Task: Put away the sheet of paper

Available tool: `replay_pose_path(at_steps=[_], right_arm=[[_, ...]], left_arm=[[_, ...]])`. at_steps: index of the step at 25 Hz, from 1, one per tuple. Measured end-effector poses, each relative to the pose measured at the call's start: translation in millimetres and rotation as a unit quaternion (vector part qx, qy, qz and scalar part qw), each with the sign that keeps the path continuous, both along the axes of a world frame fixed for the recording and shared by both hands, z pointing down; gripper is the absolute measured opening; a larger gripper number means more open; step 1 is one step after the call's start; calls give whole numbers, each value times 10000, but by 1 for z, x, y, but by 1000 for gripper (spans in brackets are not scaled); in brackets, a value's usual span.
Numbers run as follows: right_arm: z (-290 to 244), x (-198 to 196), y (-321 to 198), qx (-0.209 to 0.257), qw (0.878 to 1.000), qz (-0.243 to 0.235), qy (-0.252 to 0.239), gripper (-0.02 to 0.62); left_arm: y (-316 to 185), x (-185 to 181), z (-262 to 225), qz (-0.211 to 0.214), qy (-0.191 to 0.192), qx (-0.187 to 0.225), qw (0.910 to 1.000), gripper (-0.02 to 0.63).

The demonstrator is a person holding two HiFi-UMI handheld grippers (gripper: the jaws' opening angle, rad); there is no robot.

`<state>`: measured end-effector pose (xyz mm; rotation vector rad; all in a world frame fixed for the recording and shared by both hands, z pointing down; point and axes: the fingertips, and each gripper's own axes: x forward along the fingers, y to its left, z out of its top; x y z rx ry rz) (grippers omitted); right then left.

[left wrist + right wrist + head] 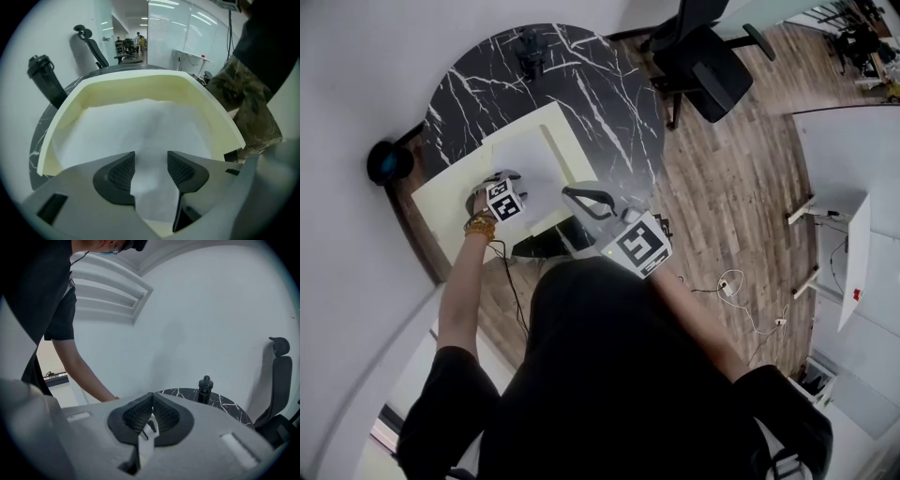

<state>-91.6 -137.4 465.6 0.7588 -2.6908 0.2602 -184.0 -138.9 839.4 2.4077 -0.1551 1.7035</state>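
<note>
**mapleknot:** so where did the sheet of paper (pixel 530 161) end up in that shot?

**tinfoil_ray:** It was lying flat inside the cream tray (pixel 441 208) on the black marble table (pixel 605 98). In the left gripper view the sheet of paper (pixel 140 129) covered most of the tray floor, with the cream tray (pixel 208 110) walls curving up round it.

**mapleknot:** and the left gripper (pixel 508 183), was it actually pinching anything?

**tinfoil_ray:** Nope. The left gripper (pixel 151 169) had its jaws spread apart, low over the near end of the tray. White paper showed in the gap between them, but the pads weren't pressing on it. I couldn't tell if the sheet touched either pad.

**mapleknot:** right one?

**tinfoil_ray:** The right gripper (pixel 586 200) was held up off the table, close to the person's body and just past the tray's near right corner. In its own view the right gripper (pixel 152 413) had its jaws pressed together at the tips with nothing held between them.

**mapleknot:** anything else around?

**tinfoil_ray:** A black bottle (pixel 531 52) stood upright at the far side of the table, well apart from the tray. It showed up in both gripper views too (pixel 44 79) (pixel 205 389). There was also a black office chair (pixel 708 56) on the wood floor beyond the table.
</note>
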Motion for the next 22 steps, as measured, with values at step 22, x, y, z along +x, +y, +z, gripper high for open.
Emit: replay_pose_path(at_steps=[22], right_arm=[[12,-27,21,241,9979,-571,201,-2]], left_arm=[[-11,5,-24,-2112,492,206,9760,227]])
